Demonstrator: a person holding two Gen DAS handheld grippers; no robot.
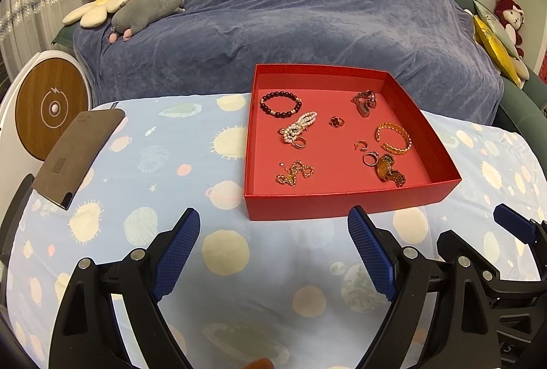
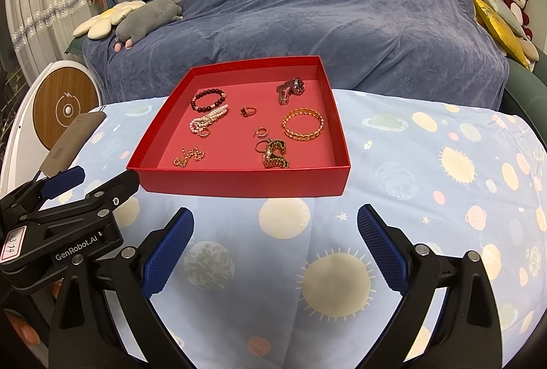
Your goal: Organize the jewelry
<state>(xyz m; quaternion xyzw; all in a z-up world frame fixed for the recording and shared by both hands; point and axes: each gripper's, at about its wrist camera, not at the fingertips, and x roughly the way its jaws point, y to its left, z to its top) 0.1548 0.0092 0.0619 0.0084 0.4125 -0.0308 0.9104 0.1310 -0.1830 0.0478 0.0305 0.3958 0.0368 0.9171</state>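
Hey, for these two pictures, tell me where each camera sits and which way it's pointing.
Left wrist view: sits on the left tool, angled down over the table at the red box ahead and slightly right; its own open fingers show, plus the right tool at the right edge.
Right wrist view: sits on the right tool, facing the red box ahead and slightly left; its open fingers show, plus the left tool at the left.
Shared: the box, the gold bangle, the covered sofa.

Red box, pink-red inside; gold bangle; dark-bead bracelet; bench cloth lt blue w/ cream suns, planets; blue-grey sofa cover.
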